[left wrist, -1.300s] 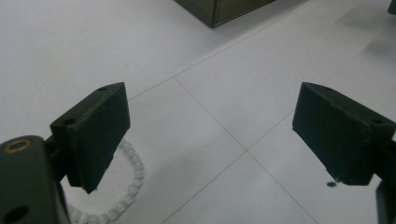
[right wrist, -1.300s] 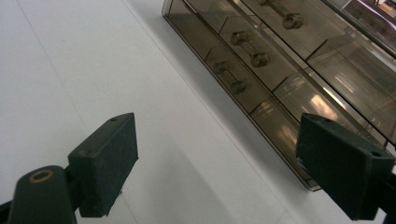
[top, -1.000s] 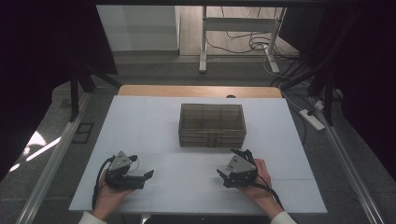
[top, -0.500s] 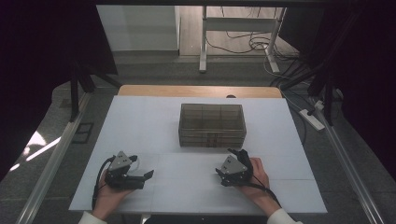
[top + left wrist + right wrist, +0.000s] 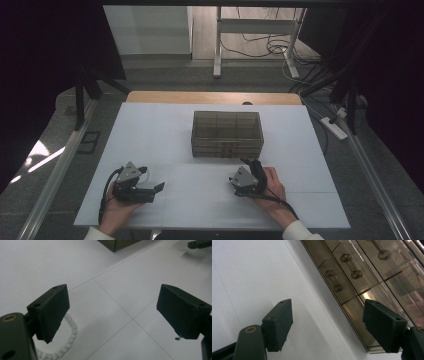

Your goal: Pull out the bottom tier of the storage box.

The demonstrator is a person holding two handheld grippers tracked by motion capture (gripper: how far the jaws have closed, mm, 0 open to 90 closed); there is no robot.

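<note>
Grippers rest on my white table [image 5: 165, 135]: left gripper [image 5: 159, 187] and right gripper [image 5: 248, 163], near a drawer box [image 5: 227, 134]. Left gripper view: jaws wide apart, a bead bracelet [image 5: 70, 337] just beside one. Right gripper view: jaws apart, empty, facing the box's knobbed drawers [image 5: 352, 272].

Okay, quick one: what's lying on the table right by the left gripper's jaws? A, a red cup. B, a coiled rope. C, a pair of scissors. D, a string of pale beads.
D: in the left gripper view a loop of pale beads lies on the white table beside the open left gripper.
</note>
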